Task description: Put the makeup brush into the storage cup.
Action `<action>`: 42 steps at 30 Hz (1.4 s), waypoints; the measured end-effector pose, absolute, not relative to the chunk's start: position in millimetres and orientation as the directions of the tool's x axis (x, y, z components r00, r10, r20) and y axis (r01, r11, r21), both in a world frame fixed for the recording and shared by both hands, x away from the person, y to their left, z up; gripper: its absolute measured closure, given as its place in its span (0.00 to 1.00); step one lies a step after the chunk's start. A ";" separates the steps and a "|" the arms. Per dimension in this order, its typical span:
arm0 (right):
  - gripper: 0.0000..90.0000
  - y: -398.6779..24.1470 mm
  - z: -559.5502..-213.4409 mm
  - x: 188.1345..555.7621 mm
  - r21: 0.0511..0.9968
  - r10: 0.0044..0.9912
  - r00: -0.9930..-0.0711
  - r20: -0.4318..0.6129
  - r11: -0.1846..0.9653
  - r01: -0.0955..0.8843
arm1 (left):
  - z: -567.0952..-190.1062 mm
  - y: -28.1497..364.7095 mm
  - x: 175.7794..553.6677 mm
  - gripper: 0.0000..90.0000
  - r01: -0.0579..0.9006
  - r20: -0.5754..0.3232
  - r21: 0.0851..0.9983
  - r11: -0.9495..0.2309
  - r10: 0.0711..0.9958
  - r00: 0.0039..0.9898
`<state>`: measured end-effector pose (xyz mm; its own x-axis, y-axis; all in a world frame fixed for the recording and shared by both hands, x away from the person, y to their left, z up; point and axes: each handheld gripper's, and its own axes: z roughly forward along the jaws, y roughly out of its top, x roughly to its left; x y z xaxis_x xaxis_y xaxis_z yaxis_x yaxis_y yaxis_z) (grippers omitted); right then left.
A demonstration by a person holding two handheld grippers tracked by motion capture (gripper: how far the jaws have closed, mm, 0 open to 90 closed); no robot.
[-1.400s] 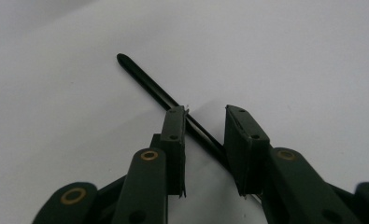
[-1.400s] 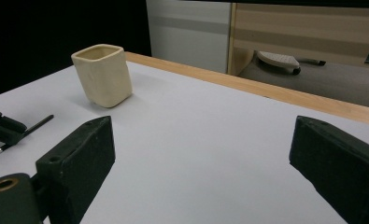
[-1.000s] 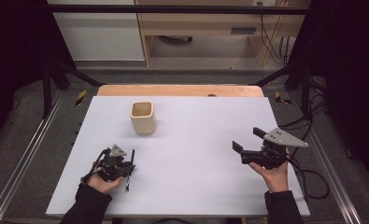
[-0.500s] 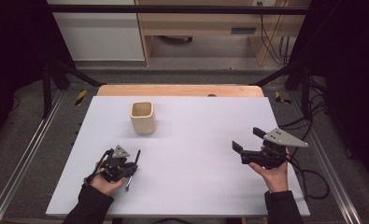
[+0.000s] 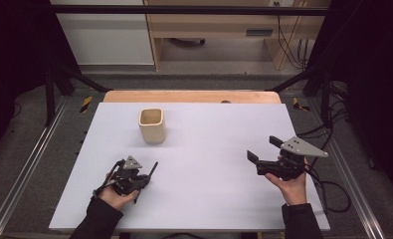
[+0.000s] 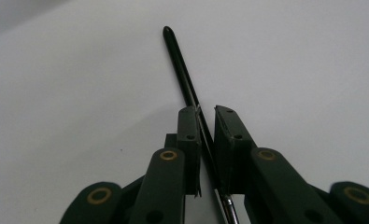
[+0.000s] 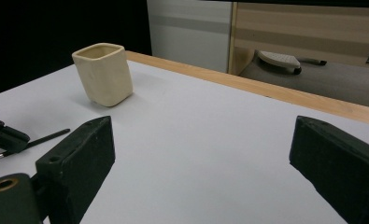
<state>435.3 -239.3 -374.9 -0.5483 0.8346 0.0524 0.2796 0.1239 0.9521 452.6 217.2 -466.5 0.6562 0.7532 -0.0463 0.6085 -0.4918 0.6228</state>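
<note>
**Left gripper on a pen, right one wide apart over bare table**

Person at the near edge of the table [image 5: 194,199], a gripper in each hand, sleeves dark.

Left gripper [image 5: 143,180] sits low at the near-left part of the white top, tilted twd the right. Its jaws are nearly together w/ a thin black pen [image 6: 184,77] running btwn them. In the left gripper view the pen leans against the inner face of one jaw; a thin slit of light shows on the other side, so the grip looks closed on it, tho I can't tell how firmly. The pen's rounded black end sticks out well past the jaw tips, a silvery bit shows near the bottom of that view, and the pen lies close to the surface. From above, the pen [image 5: 152,169] pokes out to the upper right of the hand.

Right gripper [image 5: 263,152] is at the near-right, held above the top by the right hand [image 5: 291,185], grey three-cornered plate up, cable trailing off the right edge. Jaws spread wide, nothing btwn them.

A cream cup [image 5: 151,125] w/ squarish rounded sides stands upright toward the far-left-centre, well apart from both grippers. In the right gripper view the cup [image 7: 103,73] is ahead and left, w/ the pen tip [image 7: 51,136] low at left.
</note>
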 end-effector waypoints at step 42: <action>0.08 -240.3 -374.3 434.8 0.953 0.834 -0.550 0.050 0.125 0.276 | -465.4 207.9 449.0 0.92 0.566 -0.065 0.613 -0.552 0.678 0.732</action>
